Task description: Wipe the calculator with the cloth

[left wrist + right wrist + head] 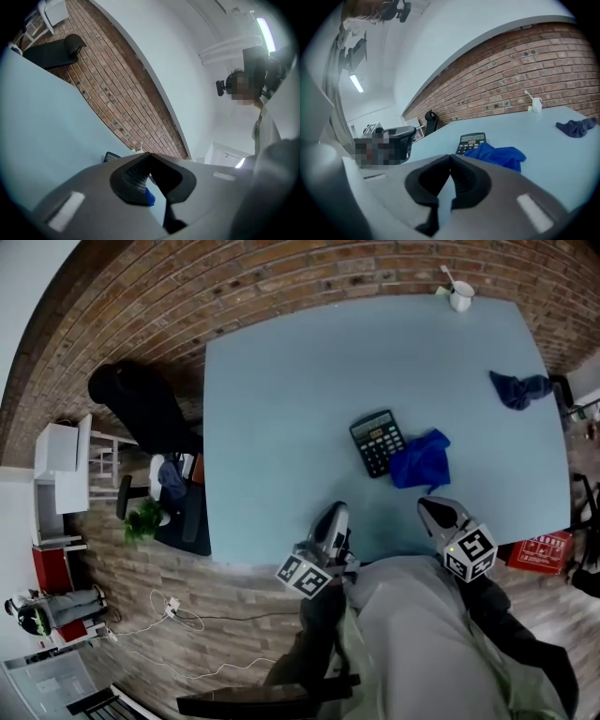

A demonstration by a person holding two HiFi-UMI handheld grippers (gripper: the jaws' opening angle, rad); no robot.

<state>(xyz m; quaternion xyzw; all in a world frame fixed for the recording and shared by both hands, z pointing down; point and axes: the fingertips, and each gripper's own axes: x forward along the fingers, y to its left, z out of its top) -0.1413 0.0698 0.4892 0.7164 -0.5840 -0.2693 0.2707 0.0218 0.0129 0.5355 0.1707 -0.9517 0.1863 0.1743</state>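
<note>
Item: calculator-wiping task, state at this moment.

- Calculator [377, 442]: lies flat on the pale blue bench [281, 427], keys up, right of centre.
- Cloth [422, 460]: bright blue and crumpled, lying loose against the calculator's right edge. It covers none of the keys and is not held.
- Left gripper [336, 512]: fingers closed tip to tip on nothing. It sits near the bench's near edge, well short of both calculator and cloth.
- Right gripper [427, 506]: fingers likewise closed and empty. The cloth and calculator lie ahead of it, near but apart.
- Other items: a darker cloth [518, 388] near the right edge and a white cup [460, 298] at the far corner, both well clear.
- Progress: no wiping is under way. With the cloth lying free, the pictures do not settle whether the wipe is finished or not yet begun. If it is not begun, the cloth must first be picked up.
</note>
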